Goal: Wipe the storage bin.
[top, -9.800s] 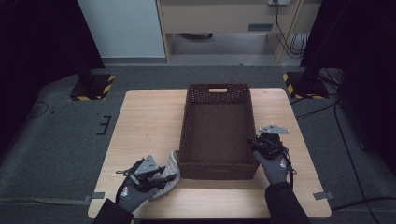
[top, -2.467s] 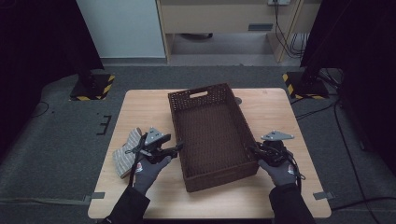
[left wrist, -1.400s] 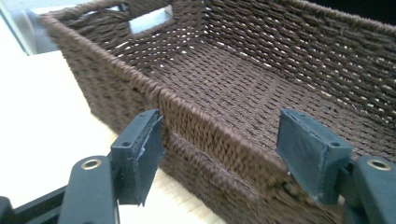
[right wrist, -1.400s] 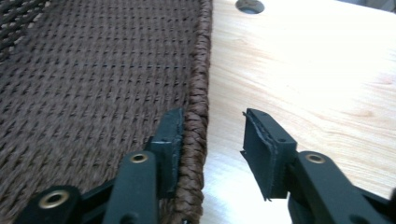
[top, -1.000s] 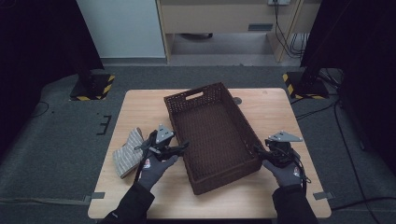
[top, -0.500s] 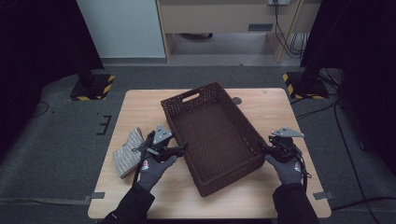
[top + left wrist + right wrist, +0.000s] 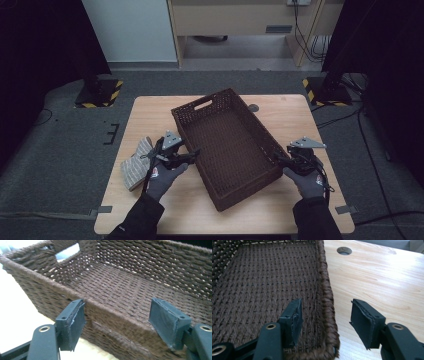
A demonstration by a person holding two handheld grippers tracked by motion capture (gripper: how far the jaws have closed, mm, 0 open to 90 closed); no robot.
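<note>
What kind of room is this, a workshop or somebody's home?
Probably a lab or test studio, not a home. A bare wooden table stands alone on grey carpet, black curtains hang at both sides, and stands with yellow-black striped bases flank it.

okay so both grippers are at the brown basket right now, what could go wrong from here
1. Both grippers have just been opening. The left gripper and right gripper each straddle a wall of the woven basket without pressing it, so a lift now would likely leave it behind.
2. The basket sits skewed on the table, its near corner close to the front edge; a pull toward the person might tip it off.
3. The folded cloth lies beside the left hand and could get swept aside.
</note>
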